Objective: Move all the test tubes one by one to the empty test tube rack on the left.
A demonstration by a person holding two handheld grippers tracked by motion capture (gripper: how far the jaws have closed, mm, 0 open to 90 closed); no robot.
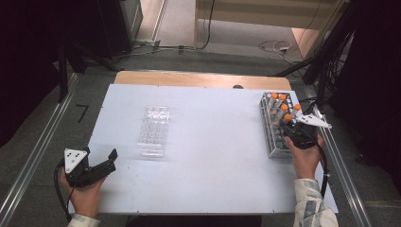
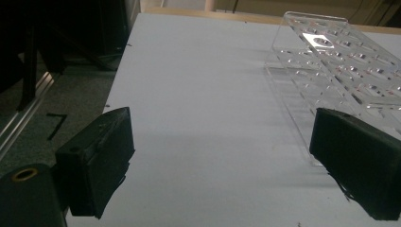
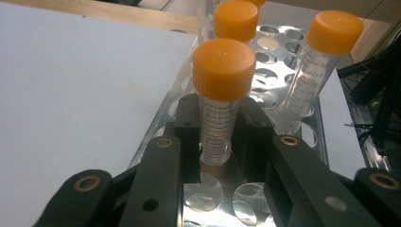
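Between black jaws of right gripper (image 3: pixel 217 142): clear ridged orange-capped tube (image 3: pixel 221 101).

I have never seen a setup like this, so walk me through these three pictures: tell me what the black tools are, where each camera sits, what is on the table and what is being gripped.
There is no robot here. A person holds a hand-held two-jaw tool in each hand: the left gripper and the right gripper.

The high view looks down on the white table from above the person's side. The other two cameras ride on the grippers and look along their black jaws.

On the table lie a clear plastic tray with rows of wells and a metal tube rack holding orange-capped tubes.

The left gripper is open, holding nothing, with the tray ahead of it. The right gripper's jaws stand on both sides of one tube, apparently closed on it, in the rack.
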